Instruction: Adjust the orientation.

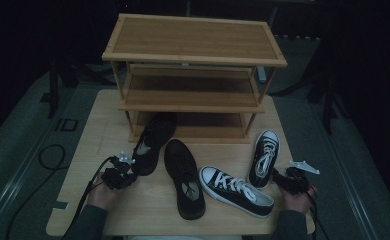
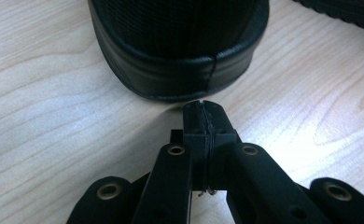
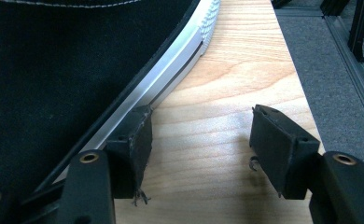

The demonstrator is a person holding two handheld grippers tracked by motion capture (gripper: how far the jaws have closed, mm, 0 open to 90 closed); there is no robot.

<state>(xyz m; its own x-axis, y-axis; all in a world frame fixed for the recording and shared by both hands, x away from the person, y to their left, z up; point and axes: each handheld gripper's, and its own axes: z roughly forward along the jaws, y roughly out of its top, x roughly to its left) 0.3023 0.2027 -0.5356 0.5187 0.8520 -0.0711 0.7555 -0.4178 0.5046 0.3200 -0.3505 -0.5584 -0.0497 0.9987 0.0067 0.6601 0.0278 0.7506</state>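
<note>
We see the left gripper [image 2: 202, 109] with its jaws pressed fully together, holding nothing, the tips just short of the heel of a black slip-on shoe [image 2: 178, 46] on the table [image 2: 45, 116]. That shoe [image 1: 150, 142] lies with its long axis running away from us, toe under the bottom shelf of the wooden rack [image 1: 193, 65]. The right gripper [image 3: 201, 135] stands wide open — one pad touching the white sole of a black canvas sneaker [image 3: 77, 70], which points away toward the rack.
</note>
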